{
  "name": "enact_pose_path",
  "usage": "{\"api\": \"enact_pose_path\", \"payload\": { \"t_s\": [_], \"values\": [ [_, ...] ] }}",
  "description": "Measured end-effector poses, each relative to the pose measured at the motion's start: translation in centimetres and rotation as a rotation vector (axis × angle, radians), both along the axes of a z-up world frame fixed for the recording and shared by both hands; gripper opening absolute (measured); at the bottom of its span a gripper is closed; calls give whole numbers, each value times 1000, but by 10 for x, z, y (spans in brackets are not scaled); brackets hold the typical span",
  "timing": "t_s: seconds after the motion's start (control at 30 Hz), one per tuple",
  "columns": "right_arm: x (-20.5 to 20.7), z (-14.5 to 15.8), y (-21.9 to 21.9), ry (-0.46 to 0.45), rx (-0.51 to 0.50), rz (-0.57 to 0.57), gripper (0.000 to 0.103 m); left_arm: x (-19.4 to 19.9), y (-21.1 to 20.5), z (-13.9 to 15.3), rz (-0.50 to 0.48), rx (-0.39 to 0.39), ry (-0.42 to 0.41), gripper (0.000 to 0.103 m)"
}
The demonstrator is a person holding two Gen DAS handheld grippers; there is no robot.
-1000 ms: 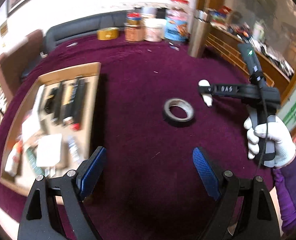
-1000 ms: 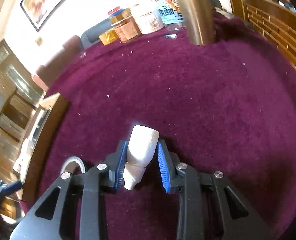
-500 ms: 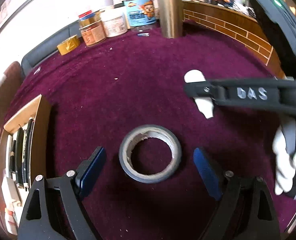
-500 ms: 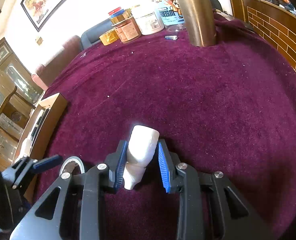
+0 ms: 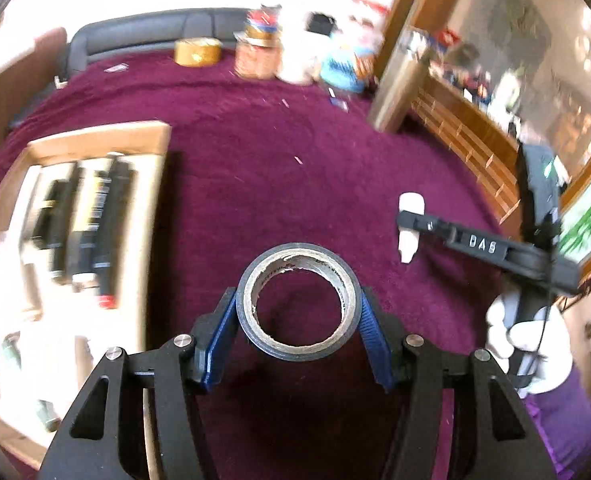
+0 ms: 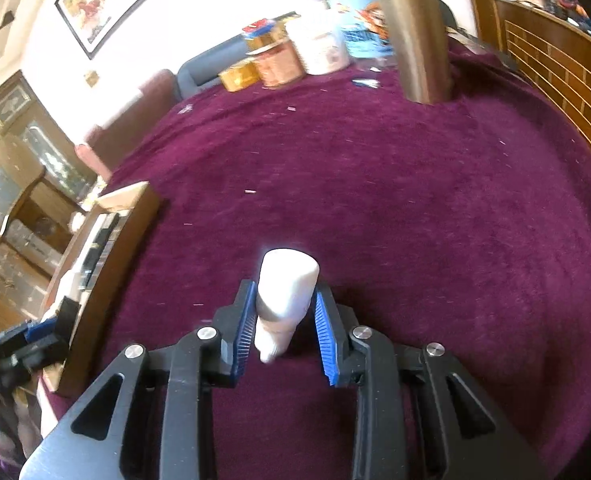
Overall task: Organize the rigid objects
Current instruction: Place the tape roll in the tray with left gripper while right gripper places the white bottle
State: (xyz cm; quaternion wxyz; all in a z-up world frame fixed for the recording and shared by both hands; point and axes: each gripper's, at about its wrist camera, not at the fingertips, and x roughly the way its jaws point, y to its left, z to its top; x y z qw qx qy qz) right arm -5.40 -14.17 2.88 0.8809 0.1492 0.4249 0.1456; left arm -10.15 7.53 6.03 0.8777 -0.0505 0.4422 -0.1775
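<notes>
Left claw: my left gripper (image 5: 297, 314) is closing its jaws around the roll of black tape (image 5: 298, 305); the blue pads (image 5: 369, 330) are touching the roll's outer wall on both sides, and the jaws are standing about half apart.
Tape roll: it is sitting between my fingers with its cardboard core facing up, and I am looking through the hole at the maroon tablecloth (image 5: 279, 184) below.
Right claw: my right gripper (image 6: 283, 330) is pinching the small white bottle (image 6: 285, 300) between nearly closed jaws, its pointed nozzle aiming back toward the camera and its flat base pointing away.
Right hand: my white-gloved hand (image 5: 529, 334) is gripping the handle, seen at the right edge of the left wrist view.
Wooden tray: the tray (image 5: 151, 216) is lying to the left of both claws, holding dark elongated items too blurred to identify.
Far edge: jars (image 6: 319, 46) and a yellow tape roll (image 5: 197, 51) are standing near a metal cylinder (image 6: 419, 36), well apart from my claws.
</notes>
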Motion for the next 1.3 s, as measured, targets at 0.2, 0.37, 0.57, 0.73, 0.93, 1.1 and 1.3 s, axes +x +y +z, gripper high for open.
{"api": "enact_pose_path", "payload": {
  "t_s": [0.2, 0.37, 0.57, 0.73, 0.93, 1.1, 1.3],
  "values": [
    [-6, 28, 47, -34, 45, 121, 24, 1, 92, 26, 176, -27, -51, 52],
    [-12, 42, 100, -61, 47, 234, 24, 21, 158, 16, 330, -36, -10, 52],
    [-7, 43, 156, 2, 76, 388, 24, 57, 192, -3, 383, -15, 44, 52],
    [12, 32, 196, 104, 38, 462, 24, 87, 192, -21, 382, 20, 107, 52],
    [46, 14, 222, 189, -60, 431, 24, 100, 199, -30, 414, 7, 131, 58],
    [70, 11, 223, 201, -57, 350, 26, 94, 201, -27, 398, -47, 130, 66],
    [81, 15, 228, 101, -116, 265, 57, 80, 202, -23, 405, -75, 118, 66]
  ]
}}
